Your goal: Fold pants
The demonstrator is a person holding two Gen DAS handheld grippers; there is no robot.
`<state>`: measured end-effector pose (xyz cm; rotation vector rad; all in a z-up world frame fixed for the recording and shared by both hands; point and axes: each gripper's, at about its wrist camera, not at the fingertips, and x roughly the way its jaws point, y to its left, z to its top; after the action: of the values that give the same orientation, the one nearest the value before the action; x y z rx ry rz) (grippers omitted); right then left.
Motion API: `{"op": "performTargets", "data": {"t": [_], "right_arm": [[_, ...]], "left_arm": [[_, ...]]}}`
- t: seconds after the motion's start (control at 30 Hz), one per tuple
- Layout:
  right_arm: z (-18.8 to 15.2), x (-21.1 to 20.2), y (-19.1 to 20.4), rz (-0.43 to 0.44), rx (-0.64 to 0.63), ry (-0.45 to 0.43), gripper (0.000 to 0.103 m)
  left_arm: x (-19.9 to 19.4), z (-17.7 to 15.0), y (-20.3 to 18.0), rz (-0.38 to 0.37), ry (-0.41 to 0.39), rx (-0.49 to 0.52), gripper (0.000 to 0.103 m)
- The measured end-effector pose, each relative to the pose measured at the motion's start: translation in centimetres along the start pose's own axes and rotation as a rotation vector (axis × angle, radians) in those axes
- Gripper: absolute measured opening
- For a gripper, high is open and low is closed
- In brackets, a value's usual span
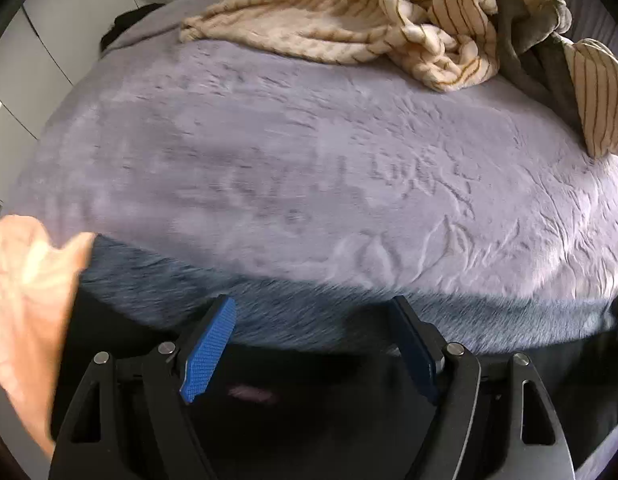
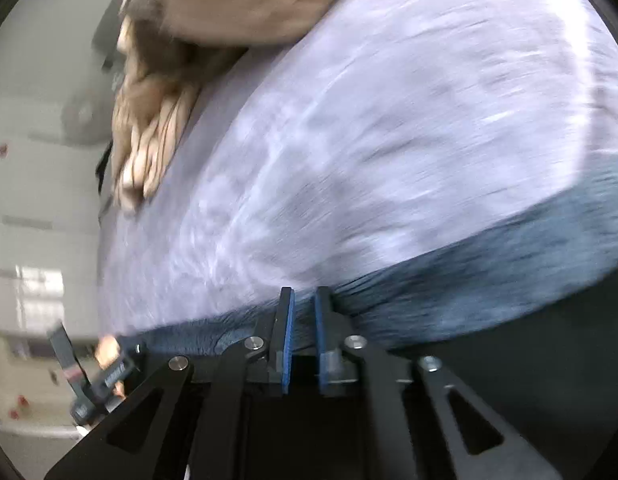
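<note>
Lying far beyond the wide-open left gripper (image 1: pixel 313 312), striped pants (image 1: pixel 349 20); right gripper (image 2: pixel 305 308) near-closed, empty.

Home bedroom: bed under plush lilac cover (image 1: pixel 309 152), rumpled striped blanket (image 1: pixel 349 20), white cupboard doors (image 1: pixel 41 40) alongside.

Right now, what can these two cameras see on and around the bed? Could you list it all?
Bed cover: one, lilac plush, spread across the bed, filling both views.
Striped cloth: one crumpled heap, cream with brown stripes and a grey inner side, at the far side of the bed.
Peach cloth: one piece, blurred, at the left edge of the left view; which garment it is I cannot tell.
Cabinets: white, beyond the bed on the left.
Left claw: blue pads, open, empty, at the bed's near edge.
Right claw: blue pads, nearly closed; whether it grips anything I cannot tell.
</note>
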<state>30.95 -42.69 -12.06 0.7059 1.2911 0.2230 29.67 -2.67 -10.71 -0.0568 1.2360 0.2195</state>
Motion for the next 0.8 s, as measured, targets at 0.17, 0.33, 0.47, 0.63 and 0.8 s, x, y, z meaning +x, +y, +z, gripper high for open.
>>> {"op": "performTargets", "data": {"t": [0.17, 0.33, 0.47, 0.63, 0.8], "right_arm": [[-1.8, -4.9, -0.3, -0.016, -0.065, 0.020, 0.020], [-7.0, -5.1, -1.4, -0.070, -0.095, 0.107, 0.046], [-9.7, -4.9, -3.1, -0.067, -0.110, 0.105, 0.042], [-9.9, -7.0, -0.6, -0.097, -0.156, 0.082, 0.043], [-11.4, -5.1, 2.5, -0.118, -0.242, 0.120, 0.045]], "left_arm": [[-3.3, -4.2, 0.7, 0.001, -0.002, 0.107, 0.079], [-1.4, -8.7, 3.8, -0.016, 0.082, 0.065, 0.082], [-2.0, -8.9, 3.9, -0.001, 0.119, 0.089, 0.083], [-5.4, -9.1, -0.5, -0.126, 0.088, 0.151, 0.083], [-5.1, -12.0, -7.7, -0.169, 0.118, 0.305, 0.083]]}}
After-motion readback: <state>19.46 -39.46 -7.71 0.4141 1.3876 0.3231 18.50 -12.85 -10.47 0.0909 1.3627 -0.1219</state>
